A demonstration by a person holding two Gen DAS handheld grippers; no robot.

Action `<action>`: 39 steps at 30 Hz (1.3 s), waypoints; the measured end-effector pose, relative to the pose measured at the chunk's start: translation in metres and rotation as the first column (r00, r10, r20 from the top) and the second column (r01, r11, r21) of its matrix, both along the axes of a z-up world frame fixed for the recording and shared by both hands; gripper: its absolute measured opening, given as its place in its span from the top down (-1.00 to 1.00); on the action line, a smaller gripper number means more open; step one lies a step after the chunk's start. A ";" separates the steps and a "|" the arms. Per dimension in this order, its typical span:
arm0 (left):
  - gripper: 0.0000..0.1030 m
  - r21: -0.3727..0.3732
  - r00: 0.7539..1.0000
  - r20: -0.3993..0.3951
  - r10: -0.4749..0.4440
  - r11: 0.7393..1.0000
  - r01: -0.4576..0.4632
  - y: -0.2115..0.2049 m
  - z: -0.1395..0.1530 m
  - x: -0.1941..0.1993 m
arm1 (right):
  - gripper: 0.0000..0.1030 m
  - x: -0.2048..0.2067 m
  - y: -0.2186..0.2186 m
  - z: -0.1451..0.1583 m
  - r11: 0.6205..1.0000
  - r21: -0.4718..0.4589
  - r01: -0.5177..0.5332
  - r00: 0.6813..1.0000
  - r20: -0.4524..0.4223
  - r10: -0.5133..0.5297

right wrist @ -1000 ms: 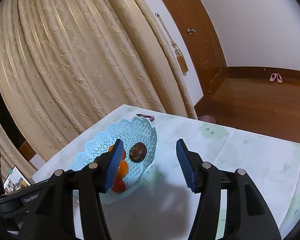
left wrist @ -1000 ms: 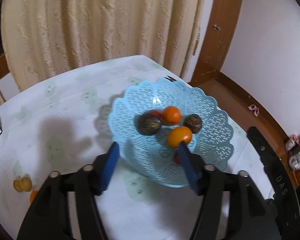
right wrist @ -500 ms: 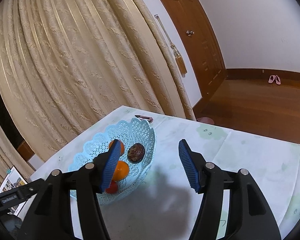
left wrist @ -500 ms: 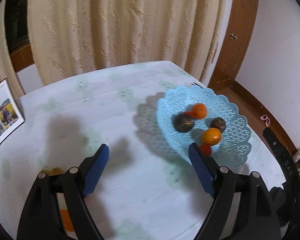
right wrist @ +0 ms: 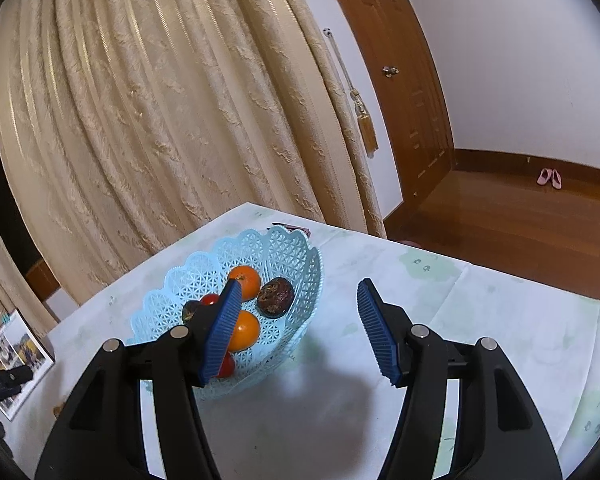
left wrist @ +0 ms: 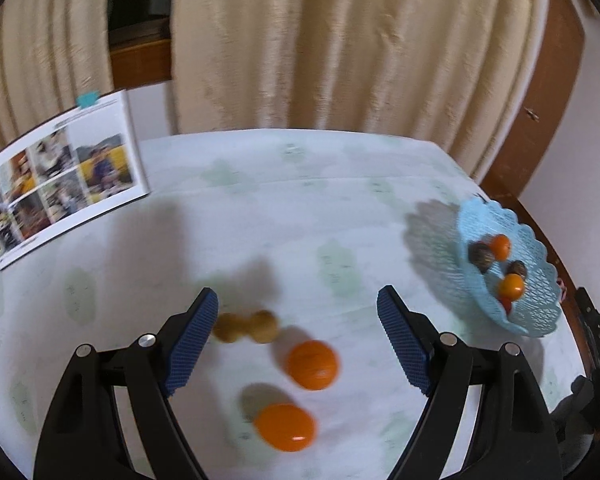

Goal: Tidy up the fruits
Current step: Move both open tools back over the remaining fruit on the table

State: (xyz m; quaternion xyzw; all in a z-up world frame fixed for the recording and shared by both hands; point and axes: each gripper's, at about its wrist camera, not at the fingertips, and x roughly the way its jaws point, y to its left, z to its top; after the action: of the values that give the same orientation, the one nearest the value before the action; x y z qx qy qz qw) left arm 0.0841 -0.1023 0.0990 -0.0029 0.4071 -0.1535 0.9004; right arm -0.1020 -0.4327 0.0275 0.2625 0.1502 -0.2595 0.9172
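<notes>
Left gripper [left wrist: 298,328]: released, jaws just widened, empty above two oranges [left wrist: 311,365] on tabletop [left wrist: 300,208]. Right gripper [right wrist: 296,328]: released, empty, beside blue basket [right wrist: 292,248] holding fruit.

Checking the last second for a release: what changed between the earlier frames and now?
The left tool swung away from the blue basket, jaws opening wider and empty, and now looks down on two loose oranges and small brown fruits on the table. Right tool stayed open by the basket; its fruit is unmoved.
</notes>
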 end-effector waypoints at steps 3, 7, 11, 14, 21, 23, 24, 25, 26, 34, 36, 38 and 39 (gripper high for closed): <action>-0.58 -0.007 0.999 -0.014 0.030 1.000 -0.030 0.019 -0.006 0.003 | -0.20 0.004 0.007 0.002 0.999 -0.034 -0.009 1.000 -0.013 0.009; -0.58 -0.011 0.998 -0.042 0.052 0.999 -0.053 0.031 -0.018 0.007 | -0.20 0.009 0.020 0.003 0.996 -0.082 -0.031 0.999 -0.033 0.029; -0.58 -0.016 0.994 -0.077 0.078 0.997 -0.080 0.042 -0.032 0.015 | -0.20 0.010 0.031 0.004 0.993 -0.100 -0.058 0.998 -0.044 0.054; -0.58 -0.016 0.990 -0.099 0.095 0.995 -0.097 0.049 -0.042 0.021 | -0.20 0.010 0.041 0.003 0.990 -0.114 -0.083 0.996 -0.055 0.077; -0.58 -0.003 0.986 -0.136 0.098 0.995 -0.100 0.054 -0.060 0.030 | -0.28 0.013 0.053 0.002 0.984 -0.131 -0.117 0.992 -0.070 0.108; -0.58 0.004 0.985 -0.144 0.098 0.995 -0.098 0.053 -0.064 0.031 | -0.30 0.013 0.053 0.002 0.985 -0.130 -0.116 0.992 -0.070 0.108; -0.58 0.008 0.984 -0.147 0.100 0.995 -0.100 0.054 -0.066 0.033 | -0.30 0.014 0.054 0.002 0.985 -0.127 -0.117 0.992 -0.070 0.109; -0.58 0.009 0.983 -0.149 0.104 0.995 -0.104 0.055 -0.068 0.034 | -0.31 0.014 0.054 0.001 0.985 -0.125 -0.118 0.991 -0.069 0.110; -0.58 0.009 0.983 -0.148 0.110 0.994 -0.109 0.057 -0.068 0.034 | -0.31 0.014 0.054 0.001 0.985 -0.125 -0.119 0.991 -0.069 0.111; -0.62 0.016 0.982 -0.129 0.140 0.990 -0.139 0.079 -0.065 0.032 | -0.31 0.016 0.053 0.001 0.985 -0.111 -0.129 0.991 -0.060 0.123; -0.61 0.018 0.980 -0.127 0.156 0.988 -0.155 0.084 -0.064 0.032 | -0.31 0.016 0.054 0.001 0.985 -0.112 -0.132 0.990 -0.059 0.126; -0.61 0.018 0.977 -0.129 0.170 0.985 -0.170 0.089 -0.063 0.032 | -0.31 0.015 0.054 0.001 0.985 -0.112 -0.133 0.990 -0.057 0.127; -0.61 0.017 0.976 -0.131 0.175 0.985 -0.174 0.091 -0.063 0.033 | -0.31 0.015 0.054 0.001 0.985 -0.112 -0.132 0.990 -0.057 0.126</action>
State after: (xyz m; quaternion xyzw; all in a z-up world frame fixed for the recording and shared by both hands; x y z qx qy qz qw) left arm 0.1171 -0.0116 0.0357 -0.0466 0.4644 -0.0724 0.8814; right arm -0.0866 -0.3790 0.0283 0.1919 0.1744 -0.2142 0.9417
